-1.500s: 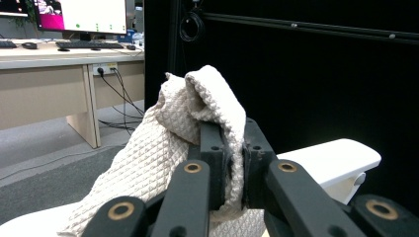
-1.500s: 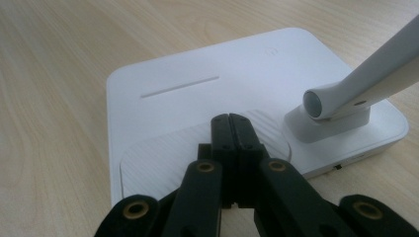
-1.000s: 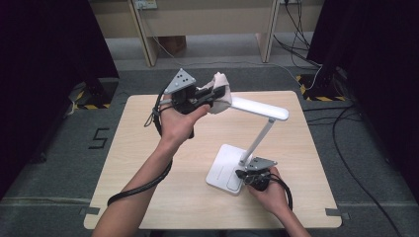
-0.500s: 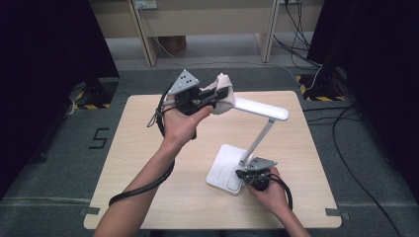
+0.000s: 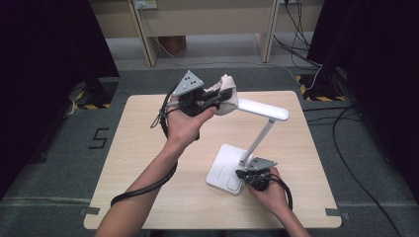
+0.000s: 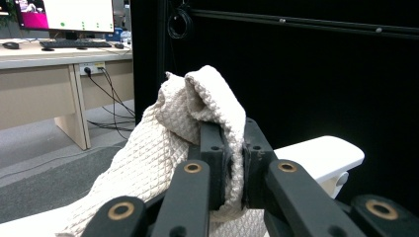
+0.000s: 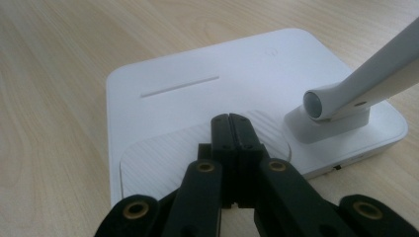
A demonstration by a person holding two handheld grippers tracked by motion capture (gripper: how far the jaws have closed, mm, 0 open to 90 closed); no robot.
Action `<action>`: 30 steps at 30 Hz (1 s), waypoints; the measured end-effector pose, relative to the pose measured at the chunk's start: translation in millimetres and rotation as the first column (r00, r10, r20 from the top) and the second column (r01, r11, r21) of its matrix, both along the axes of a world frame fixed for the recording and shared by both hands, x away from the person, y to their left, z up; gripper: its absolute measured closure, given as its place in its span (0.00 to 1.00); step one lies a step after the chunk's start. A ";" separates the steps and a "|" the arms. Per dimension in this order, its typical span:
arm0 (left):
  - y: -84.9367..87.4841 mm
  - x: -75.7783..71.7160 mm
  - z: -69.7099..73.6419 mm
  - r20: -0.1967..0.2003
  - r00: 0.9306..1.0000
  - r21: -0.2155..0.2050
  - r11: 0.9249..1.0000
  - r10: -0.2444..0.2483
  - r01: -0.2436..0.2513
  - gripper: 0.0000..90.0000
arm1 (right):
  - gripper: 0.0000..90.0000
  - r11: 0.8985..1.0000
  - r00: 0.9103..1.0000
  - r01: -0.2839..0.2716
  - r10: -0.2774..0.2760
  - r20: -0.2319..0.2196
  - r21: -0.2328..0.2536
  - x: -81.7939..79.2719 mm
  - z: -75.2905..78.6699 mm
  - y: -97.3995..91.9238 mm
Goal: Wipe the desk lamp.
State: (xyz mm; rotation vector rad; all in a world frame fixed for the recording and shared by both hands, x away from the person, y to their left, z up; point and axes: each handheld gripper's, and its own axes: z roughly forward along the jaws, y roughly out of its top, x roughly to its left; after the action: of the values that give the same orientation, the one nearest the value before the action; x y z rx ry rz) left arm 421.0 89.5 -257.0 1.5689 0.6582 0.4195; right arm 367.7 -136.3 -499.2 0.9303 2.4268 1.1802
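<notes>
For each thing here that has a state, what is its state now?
Left gripper: shut on the cloth.
Cloth: bunched, draped onto the lamp head.
Right gripper: shut, fingers pressing the lamp base.
Lamp: standing, arm tilted, head level.
Lamp base: flat on the table.

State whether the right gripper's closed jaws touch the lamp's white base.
Touching: in the right gripper view, the right gripper rests its shut jaw tips on the lamp base, with no gap visible.
</notes>
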 end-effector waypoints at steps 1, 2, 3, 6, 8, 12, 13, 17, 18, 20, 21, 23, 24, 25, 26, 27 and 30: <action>-0.5 -0.1 -0.1 0.000 1.000 0.001 1.000 -0.001 0.001 0.92 | 1.00 1.000 1.000 0.000 0.000 0.000 0.000 0.0 0.0 0.1; -0.9 -0.2 -0.1 0.000 1.000 0.002 1.000 -0.002 0.002 0.92 | 1.00 1.000 1.000 -0.001 0.001 0.001 -0.001 0.1 0.0 0.1; -1.4 -0.3 -0.1 0.001 1.000 0.003 1.000 -0.003 0.003 0.92 | 1.00 1.000 1.000 0.000 0.000 0.001 -0.001 0.0 0.0 0.2; -2.9 -0.6 -0.1 0.000 1.000 0.003 1.000 -0.005 0.005 0.92 | 1.00 1.000 1.000 0.000 0.000 0.000 0.000 0.0 0.0 0.1; -4.1 -0.8 -0.2 0.001 1.000 0.003 1.000 -0.007 0.007 0.92 | 1.00 1.000 1.000 0.000 0.000 0.001 0.000 0.0 0.0 0.1; -5.9 -1.0 -0.6 0.002 1.000 0.004 1.000 -0.010 0.010 0.92 | 1.00 1.000 1.000 0.000 0.000 0.001 0.000 -0.1 -0.1 0.1; -6.8 -1.1 -0.8 0.002 1.000 0.003 1.000 -0.009 0.009 0.92 | 1.00 1.000 1.000 0.000 0.000 0.001 0.000 -0.1 -0.1 0.1; -8.3 -1.6 -1.0 0.004 1.000 0.003 1.000 -0.012 0.012 0.92 | 1.00 1.000 1.000 -0.001 0.001 0.003 -0.001 0.0 -0.1 0.1; -8.8 -1.9 -1.1 0.004 1.000 0.004 1.000 -0.011 0.011 0.92 | 1.00 1.000 1.000 -0.001 0.001 0.003 0.000 0.0 -0.2 0.1; -9.5 -2.2 -1.2 0.005 1.000 0.004 1.000 -0.013 0.013 0.92 | 1.00 1.000 1.000 0.000 0.000 0.003 0.000 -0.1 -0.2 0.2; -9.9 -2.3 -1.3 0.006 1.000 0.005 1.000 -0.014 0.014 0.92 | 1.00 1.000 1.000 0.000 0.000 0.003 -0.001 -0.1 -0.2 0.2; -10.4 -2.3 -1.3 0.005 1.000 0.003 1.000 -0.015 0.015 0.92 | 1.00 1.000 1.000 0.000 0.000 0.003 -0.001 -0.1 -0.1 0.2; -11.6 -2.5 -1.1 0.006 1.000 0.005 1.000 -0.016 0.016 0.92 | 1.00 1.000 1.000 0.000 0.000 0.003 -0.001 -0.1 -0.2 0.2; -12.1 -2.6 -1.1 0.006 1.000 0.005 1.000 -0.017 0.017 0.92 | 1.00 1.000 1.000 0.000 0.000 0.002 -0.001 -0.1 -0.1 0.2; -12.9 -2.9 -1.1 0.005 1.000 0.005 1.000 -0.019 0.019 0.92 | 1.00 1.000 1.000 0.000 0.000 0.003 -0.001 -0.1 -0.1 0.2; -13.8 -3.1 -1.1 0.005 1.000 0.006 1.000 -0.021 0.021 0.92 | 1.00 1.000 1.000 0.000 0.000 0.003 -0.001 -0.1 -0.1 0.2; -15.7 -3.5 -1.3 0.007 1.000 0.006 1.000 -0.024 0.024 0.92 | 1.00 1.000 1.000 -0.001 0.001 0.003 0.000 -0.1 -0.2 0.1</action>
State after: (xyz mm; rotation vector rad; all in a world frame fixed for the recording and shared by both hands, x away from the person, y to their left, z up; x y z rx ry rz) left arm 417.5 73.8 -258.2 1.5787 0.6328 0.4089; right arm 367.6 -136.1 -499.4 0.9273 2.4253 1.1803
